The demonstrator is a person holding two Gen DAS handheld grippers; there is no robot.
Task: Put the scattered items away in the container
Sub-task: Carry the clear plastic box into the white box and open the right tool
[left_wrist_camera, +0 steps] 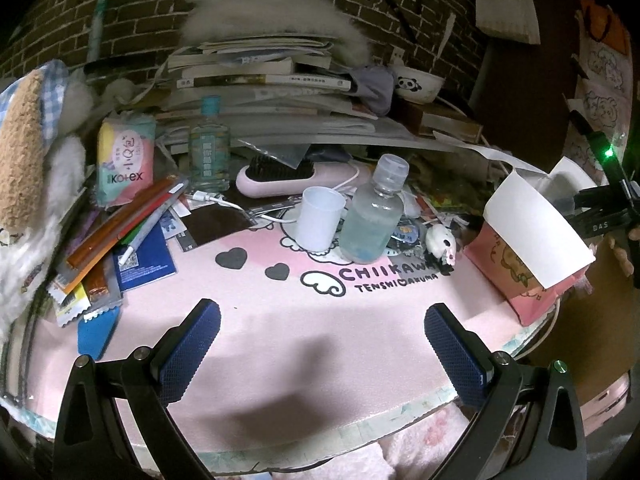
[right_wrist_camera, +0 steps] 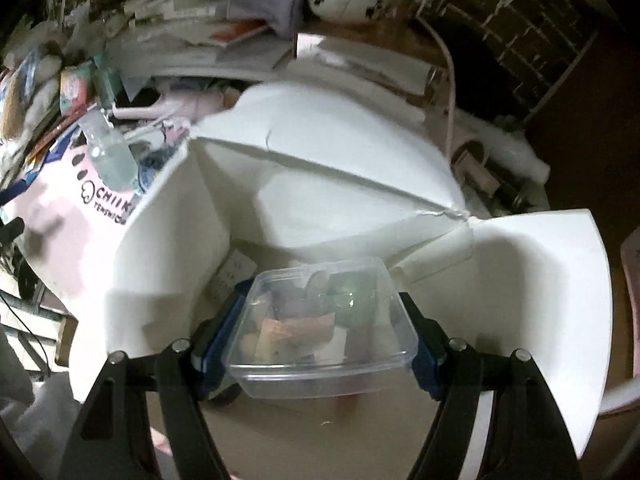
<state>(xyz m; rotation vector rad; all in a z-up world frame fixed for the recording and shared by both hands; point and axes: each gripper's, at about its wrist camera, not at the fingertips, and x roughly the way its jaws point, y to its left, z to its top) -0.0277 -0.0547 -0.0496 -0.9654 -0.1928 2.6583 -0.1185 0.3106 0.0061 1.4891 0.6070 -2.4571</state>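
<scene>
In the right wrist view my right gripper (right_wrist_camera: 320,332) is shut on a clear plastic box (right_wrist_camera: 320,336) with small trinkets inside, held inside the open white-lined carton (right_wrist_camera: 320,160). That carton (left_wrist_camera: 532,232), pink outside, stands at the table's right in the left wrist view. My left gripper (left_wrist_camera: 322,340) hovers open over the bare pink mat (left_wrist_camera: 280,320). Beyond it stand a white cup (left_wrist_camera: 320,220), a clear bottle (left_wrist_camera: 374,216) and a small panda figure (left_wrist_camera: 440,242). Sachets and pens (left_wrist_camera: 120,220) lie at the left.
A pink hairbrush (left_wrist_camera: 296,176) with a white cable, a green glass bottle (left_wrist_camera: 209,152) and a Kotex pack (left_wrist_camera: 126,160) sit behind. A stack of books (left_wrist_camera: 272,80) and a panda bowl (left_wrist_camera: 418,84) fill the back. Plush toys (left_wrist_camera: 32,140) crowd the left edge.
</scene>
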